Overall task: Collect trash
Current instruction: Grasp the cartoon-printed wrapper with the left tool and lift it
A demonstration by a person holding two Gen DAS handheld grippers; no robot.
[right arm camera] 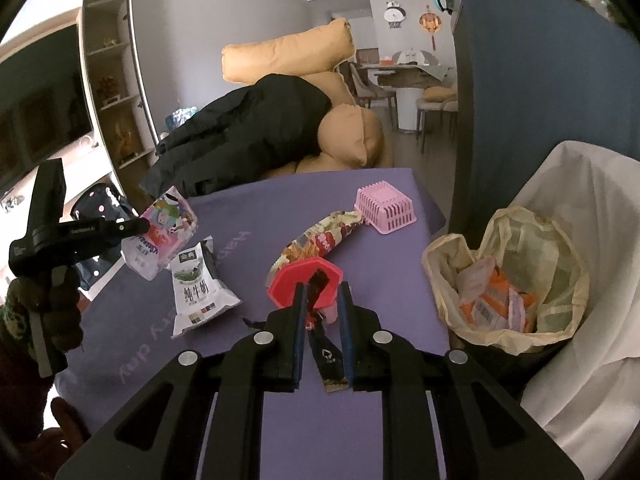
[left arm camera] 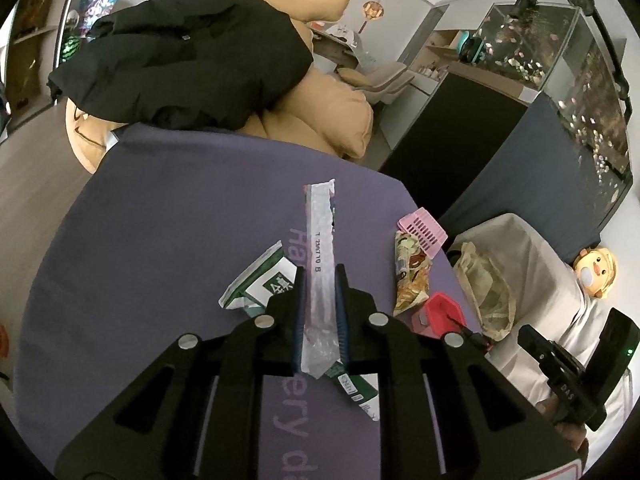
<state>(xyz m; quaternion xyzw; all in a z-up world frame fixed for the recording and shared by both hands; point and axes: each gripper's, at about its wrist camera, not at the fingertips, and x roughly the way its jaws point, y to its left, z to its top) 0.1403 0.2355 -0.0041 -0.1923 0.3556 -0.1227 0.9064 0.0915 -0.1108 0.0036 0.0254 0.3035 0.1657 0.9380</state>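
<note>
I have the left gripper [left arm camera: 320, 280] clamped on a pale snack wrapper [left arm camera: 319, 240], its jaws nearly together with the flattened packet pinched edge-on between the pads; in the right wrist view that same wrapper [right arm camera: 160, 232] hangs clear of the purple bench [right arm camera: 360, 420], above the milk carton [right arm camera: 198, 292] lying flat below it. The right gripper [right arm camera: 323, 292] is closed almost as far on a thin dark wrapper strip [right arm camera: 326, 354] that trails back between its fingers, with a red cup [right arm camera: 306, 282] just beyond its tips; whether the cup is caught along with the strip I cannot tell. The trash bag [right arm camera: 516, 280] stands open just off the bench's right edge, already part filled with wrappers. As I judge it, the step in hand is carrying both catches over to that bag. I would keep both grips firm, since thin film slips easily, and take the right gripper's piece over first because it is nearer the bag. The left wrapper should travel high enough to clear the long printed snack bag [right arm camera: 320, 236] and the pink basket [right arm camera: 384, 206] on the way across. I would let go only once each piece hangs inside the bag's rim, then come back for the carton and the snack bag.
</note>
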